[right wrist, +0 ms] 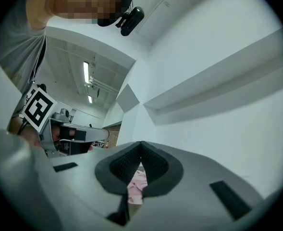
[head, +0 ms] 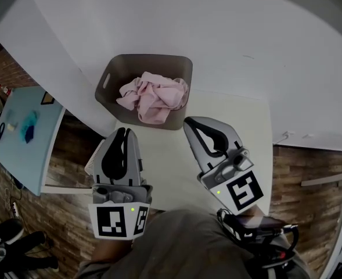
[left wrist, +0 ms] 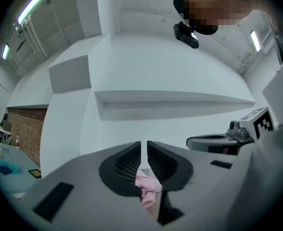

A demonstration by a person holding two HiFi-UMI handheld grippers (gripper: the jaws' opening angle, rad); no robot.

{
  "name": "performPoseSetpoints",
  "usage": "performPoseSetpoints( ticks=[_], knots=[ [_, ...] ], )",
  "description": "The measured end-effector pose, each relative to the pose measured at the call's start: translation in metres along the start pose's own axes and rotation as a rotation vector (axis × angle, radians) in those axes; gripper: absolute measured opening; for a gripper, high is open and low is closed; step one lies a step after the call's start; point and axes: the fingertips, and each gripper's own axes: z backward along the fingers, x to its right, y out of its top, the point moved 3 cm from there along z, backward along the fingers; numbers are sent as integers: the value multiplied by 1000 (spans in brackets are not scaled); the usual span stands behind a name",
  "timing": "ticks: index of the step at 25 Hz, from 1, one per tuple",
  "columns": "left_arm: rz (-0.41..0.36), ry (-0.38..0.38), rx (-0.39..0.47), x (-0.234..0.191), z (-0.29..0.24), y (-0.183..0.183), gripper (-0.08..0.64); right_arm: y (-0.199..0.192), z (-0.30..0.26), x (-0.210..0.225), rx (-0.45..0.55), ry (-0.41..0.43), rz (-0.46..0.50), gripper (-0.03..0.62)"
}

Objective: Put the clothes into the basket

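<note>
One pink clothes pile [head: 153, 97] fills one basket [head: 147, 57] at 12 o'clock, while the left hand-held gripper [head: 123, 132] and right hand-held gripper [head: 189, 122] are clenched, empty.

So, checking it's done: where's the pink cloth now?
Head view, centre: the pink cloth lies bunched inside the grey basket at the cream table's far edge.

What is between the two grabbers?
Nothing but bare table: in the head view, only the pale tabletop shows between the left gripper and the right gripper.
</note>
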Motion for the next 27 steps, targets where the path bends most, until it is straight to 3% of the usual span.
performPoseSetpoints(
  ticks=[27],
  knots=[
    [14,-31,-22,3,-20,-9,48,-3,-6,19,5,-36,-31,6]
  ],
)
